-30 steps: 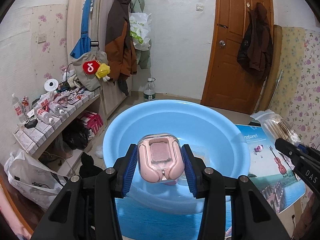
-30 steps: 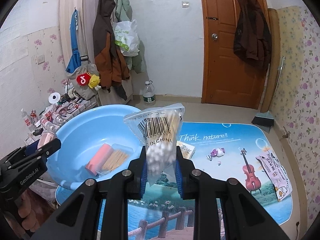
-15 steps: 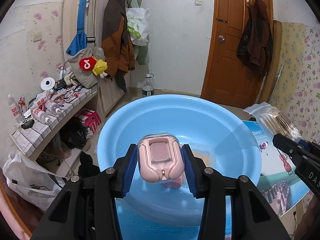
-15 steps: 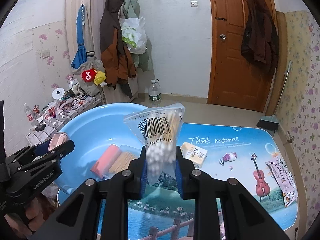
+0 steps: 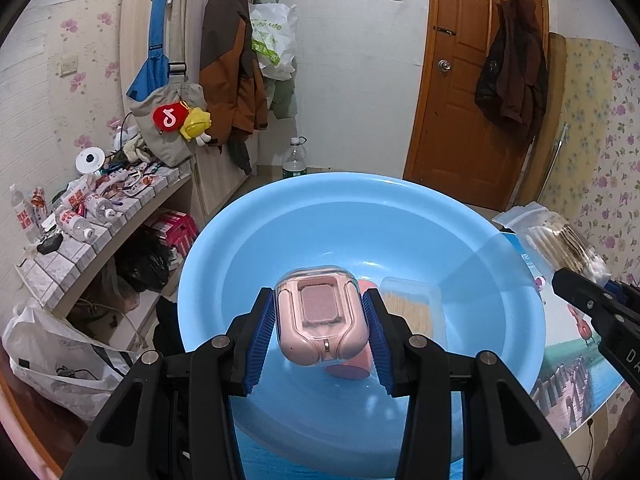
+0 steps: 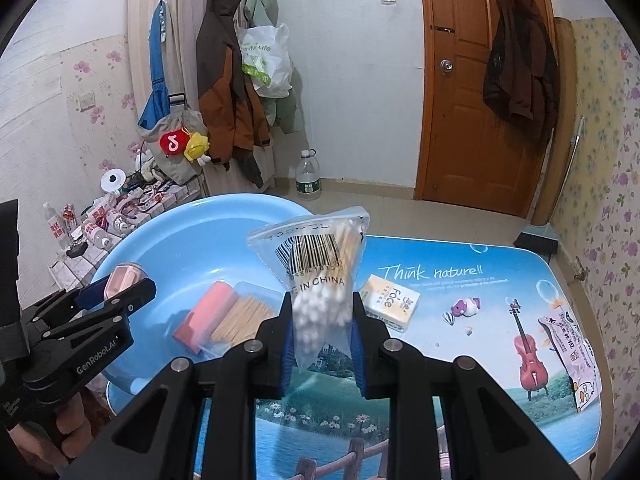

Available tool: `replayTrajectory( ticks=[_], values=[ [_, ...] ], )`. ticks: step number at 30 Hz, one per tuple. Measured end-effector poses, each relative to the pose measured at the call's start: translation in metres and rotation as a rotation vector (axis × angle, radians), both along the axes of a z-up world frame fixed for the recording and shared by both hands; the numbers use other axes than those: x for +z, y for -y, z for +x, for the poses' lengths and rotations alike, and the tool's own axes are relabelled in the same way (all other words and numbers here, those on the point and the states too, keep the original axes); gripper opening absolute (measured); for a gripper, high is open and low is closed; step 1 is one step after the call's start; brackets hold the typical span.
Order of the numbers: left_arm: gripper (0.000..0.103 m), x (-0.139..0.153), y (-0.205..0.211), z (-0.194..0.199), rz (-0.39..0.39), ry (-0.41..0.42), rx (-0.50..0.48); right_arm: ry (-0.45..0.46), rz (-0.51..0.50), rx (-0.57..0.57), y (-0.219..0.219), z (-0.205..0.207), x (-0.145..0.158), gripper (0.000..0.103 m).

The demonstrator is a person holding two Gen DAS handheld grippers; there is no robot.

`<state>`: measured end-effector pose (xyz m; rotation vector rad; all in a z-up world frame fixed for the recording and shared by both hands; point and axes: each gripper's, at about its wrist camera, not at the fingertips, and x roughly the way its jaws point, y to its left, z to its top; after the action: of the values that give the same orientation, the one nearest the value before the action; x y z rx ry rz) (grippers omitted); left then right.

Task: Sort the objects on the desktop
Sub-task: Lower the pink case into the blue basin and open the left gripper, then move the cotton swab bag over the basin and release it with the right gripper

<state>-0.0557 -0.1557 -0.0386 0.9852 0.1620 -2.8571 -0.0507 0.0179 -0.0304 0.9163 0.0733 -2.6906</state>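
At far left we see a tiled shelf (image 5: 100, 236) crowded with small bottles, then coats (image 5: 232, 60) and a bag hung on the wall, a water bottle (image 6: 308, 176) on the floor, and a brown door (image 6: 476, 92). Flowered wallpaper closes the room at right. The table (image 6: 480, 360) carries a printed landscape mat reading "Think nature!!".

On the table's left end stands a blue basin (image 5: 280, 240). Inside it lie a pink block (image 6: 204, 316) and, touching it on the right, a clear box of toothpicks (image 6: 244, 312).

Our left gripper (image 5: 318, 328) is closed on a pink case (image 5: 320, 320), its blue pads (image 5: 260, 336) pressed to both sides. The case hangs above the basin's near part, clear of the floor of the basin.

Our right gripper (image 6: 322, 320) is closed on a bag of swabs (image 6: 320, 280), gripped at its lower end, barcode upward. The bag hangs over the mat, just right of the basin rim. A tissue pack (image 6: 390, 302) lies beyond it, and a printed packet (image 6: 570, 360) lies at the table's right edge.

Compared with a second ago, the left gripper has advanced over the basin, which now fills more of its view. The right gripper has edged closer to the basin. Both grips are unchanged.
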Motion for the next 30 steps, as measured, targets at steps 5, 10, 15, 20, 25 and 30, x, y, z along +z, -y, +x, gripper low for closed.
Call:
replayTrajectory(
  ticks=[5,10,15,20,25,30],
  values=[
    [0.043,0.0,0.002,0.0,0.003,0.007,0.006,0.004,0.002,0.001,0.0,0.0,-0.002,0.025],
    [0.05,0.001,0.003,0.001,0.0,0.002,0.009,0.0,0.002,-0.001,-0.002,0.001,-0.002,0.025],
    [0.051,0.003,0.005,0.002,-0.003,-0.005,0.008,0.003,0.002,0.001,-0.002,0.001,-0.002,0.025],
    [0.051,0.003,0.006,0.003,-0.001,-0.006,0.01,-0.001,0.004,0.004,-0.002,0.003,-0.001,0.025],
    [0.051,0.005,0.007,0.006,-0.002,-0.012,0.01,-0.001,0.007,0.008,0.0,0.006,0.0,0.025],
    [0.07,0.009,0.009,0.01,-0.003,-0.019,0.015,-0.005,0.009,0.014,0.002,0.009,0.002,0.025]
  ],
)
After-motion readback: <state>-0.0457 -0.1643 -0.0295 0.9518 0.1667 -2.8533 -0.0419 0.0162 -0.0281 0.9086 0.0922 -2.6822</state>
